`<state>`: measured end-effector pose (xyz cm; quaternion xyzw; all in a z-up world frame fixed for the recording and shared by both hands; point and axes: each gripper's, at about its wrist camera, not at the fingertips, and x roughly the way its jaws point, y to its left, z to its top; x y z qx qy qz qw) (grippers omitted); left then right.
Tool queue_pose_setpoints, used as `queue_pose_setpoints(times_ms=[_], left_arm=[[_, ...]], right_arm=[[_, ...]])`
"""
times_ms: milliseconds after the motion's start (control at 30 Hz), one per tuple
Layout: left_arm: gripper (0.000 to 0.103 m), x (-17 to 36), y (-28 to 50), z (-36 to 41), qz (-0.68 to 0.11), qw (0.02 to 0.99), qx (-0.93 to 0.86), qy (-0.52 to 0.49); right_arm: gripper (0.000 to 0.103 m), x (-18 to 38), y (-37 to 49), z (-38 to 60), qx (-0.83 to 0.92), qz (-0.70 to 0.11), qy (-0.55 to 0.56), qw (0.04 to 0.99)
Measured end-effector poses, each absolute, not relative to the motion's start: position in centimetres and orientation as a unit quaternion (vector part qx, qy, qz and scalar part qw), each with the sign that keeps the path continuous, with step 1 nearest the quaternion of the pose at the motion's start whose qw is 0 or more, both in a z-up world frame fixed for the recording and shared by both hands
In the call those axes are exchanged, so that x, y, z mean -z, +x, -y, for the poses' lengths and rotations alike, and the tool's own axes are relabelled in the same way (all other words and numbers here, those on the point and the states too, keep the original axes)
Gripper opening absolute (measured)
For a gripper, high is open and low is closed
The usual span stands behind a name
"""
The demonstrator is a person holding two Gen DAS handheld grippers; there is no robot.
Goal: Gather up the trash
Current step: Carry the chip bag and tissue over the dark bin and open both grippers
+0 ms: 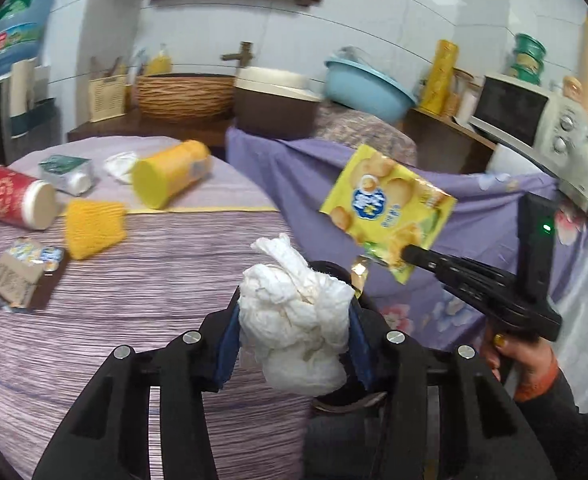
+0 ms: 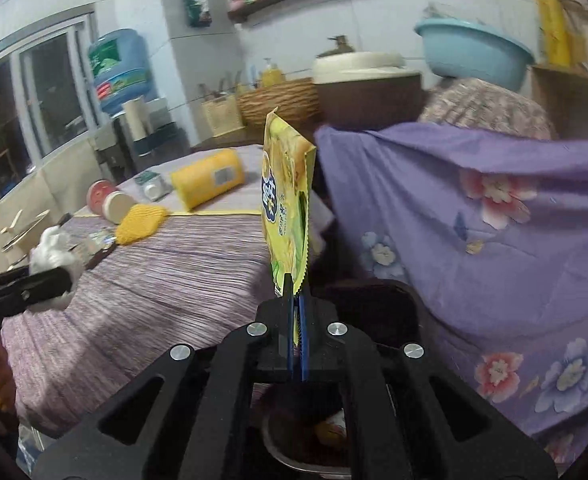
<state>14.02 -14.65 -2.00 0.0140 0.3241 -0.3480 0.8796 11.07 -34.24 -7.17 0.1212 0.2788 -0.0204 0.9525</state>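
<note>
My left gripper (image 1: 294,312) is shut on a crumpled white tissue (image 1: 294,320), whose wad bulges above and below the blue pads. In the right wrist view this gripper (image 2: 63,276) and its tissue (image 2: 53,250) show at the left edge, over the table. My right gripper (image 2: 296,294) is shut on the lower edge of a yellow snack wrapper (image 2: 287,200), which stands upright. The left wrist view shows the right gripper (image 1: 410,254) held in a hand, with the wrapper (image 1: 386,208) hanging beyond the table's edge. Below the right gripper sits a metal-rimmed bin (image 2: 289,458) with scraps inside.
On the purple striped tablecloth (image 1: 153,300) lie a yellow canister (image 1: 169,176), a red canister (image 1: 17,198), a yellow mesh pad (image 1: 93,232), a small carton (image 1: 65,172), a flattened wrapper (image 1: 17,276) and another tissue (image 1: 121,164). A floral purple cloth (image 2: 494,220) drapes furniture on the right.
</note>
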Motion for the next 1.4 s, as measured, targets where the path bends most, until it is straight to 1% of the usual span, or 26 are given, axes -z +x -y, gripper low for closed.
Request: queue_pose_setpoints(times_ms=[133, 300, 500, 533, 600, 667, 700, 867, 967, 1167, 1267, 1333, 1367, 1400], left_arm=[[0.046, 3.5, 13.8, 18.1, -0.341, 0.863, 0.372, 0.018], [0.046, 5.1, 13.6, 21.7, -0.353, 0.848, 0.393, 0.032], [0.046, 7.2, 13.6, 24.2, -0.373, 0.835, 0.399, 0.056], [0.046, 7.6, 13.7, 24.5, -0.377, 0.833, 0.4, 0.06], [0.046, 8.6, 13.8, 25.3, -0.383, 0.829, 0.4, 0.071], [0.046, 9.4, 13.8, 25.9, -0.391, 0.825, 0.4, 0.077], [0.046, 9.9, 13.9, 26.2, -0.397, 0.822, 0.4, 0.08], [0.046, 12.5, 13.9, 28.1, -0.417, 0.808, 0.403, 0.103], [0.047, 14.0, 14.0, 29.5, -0.426, 0.801, 0.405, 0.113], [0.047, 18.1, 15.0, 32.3, -0.457, 0.784, 0.395, 0.145], [0.05, 19.2, 15.7, 33.0, -0.471, 0.778, 0.389, 0.146], [0.06, 19.6, 15.7, 33.1, -0.474, 0.776, 0.39, 0.146], [0.071, 19.6, 15.6, 33.1, -0.473, 0.776, 0.391, 0.146], [0.077, 19.3, 15.4, 33.0, -0.469, 0.778, 0.391, 0.145]], right_arm=[[0.003, 9.1, 11.0, 36.6, 0.044, -0.299, 0.13, 0.944], [0.003, 13.8, 12.3, 38.0, 0.064, -0.344, 0.127, 0.928], [0.004, 19.4, 13.9, 39.5, 0.079, -0.398, 0.153, 0.901], [0.006, 19.9, 14.0, 39.7, 0.081, -0.403, 0.155, 0.899], [0.016, 21.3, 14.2, 40.0, 0.082, -0.419, 0.161, 0.89], [0.041, 22.0, 14.0, 40.2, 0.09, -0.421, 0.162, 0.888], [0.043, 22.2, 13.7, 40.4, 0.1, -0.417, 0.16, 0.889], [0.045, 21.5, 12.1, 41.8, 0.127, -0.403, 0.162, 0.892], [0.051, 20.4, 11.0, 42.8, 0.148, -0.389, 0.158, 0.895], [0.052, 18.2, 8.7, 44.2, 0.168, -0.368, 0.166, 0.9], [0.052, 17.9, 7.7, 44.8, 0.175, -0.363, 0.175, 0.898], [0.052, 17.9, 7.4, 45.2, 0.18, -0.363, 0.18, 0.897], [0.052, 17.9, 7.2, 45.4, 0.183, -0.363, 0.182, 0.896], [0.052, 17.9, 7.1, 45.6, 0.184, -0.363, 0.184, 0.895]])
